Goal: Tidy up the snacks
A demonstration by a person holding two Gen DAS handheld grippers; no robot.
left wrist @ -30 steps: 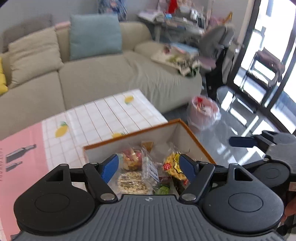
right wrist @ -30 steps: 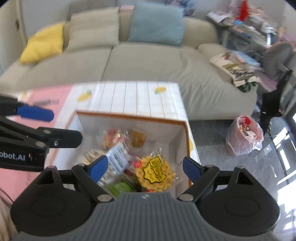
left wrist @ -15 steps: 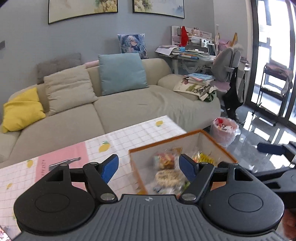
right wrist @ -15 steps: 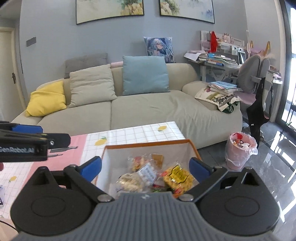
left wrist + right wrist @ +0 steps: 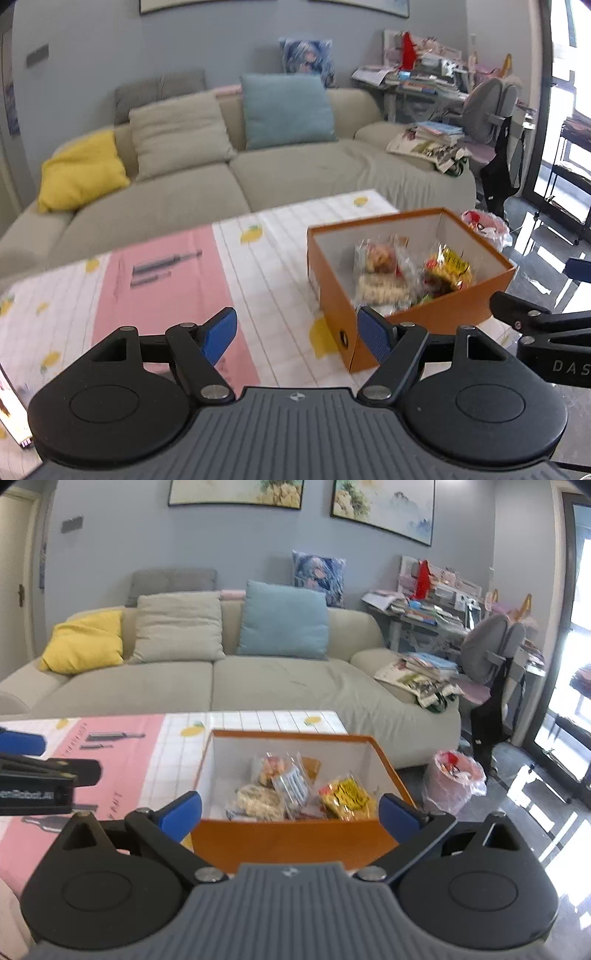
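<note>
Snacks (image 5: 295,794) blur inside the orange box (image 5: 291,840), near wall hiding some; both grippers (image 5: 297,334) (image 5: 290,812) spread wide, empty.

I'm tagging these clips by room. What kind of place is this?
Most likely a home living room: a sofa with cushions, framed pictures on the wall, and a low table holding a box of snacks.

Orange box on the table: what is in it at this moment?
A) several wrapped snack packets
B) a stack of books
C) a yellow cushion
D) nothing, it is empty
A: the open orange box holds several snack packets, among them a yellow one, seen in both wrist views.
</note>
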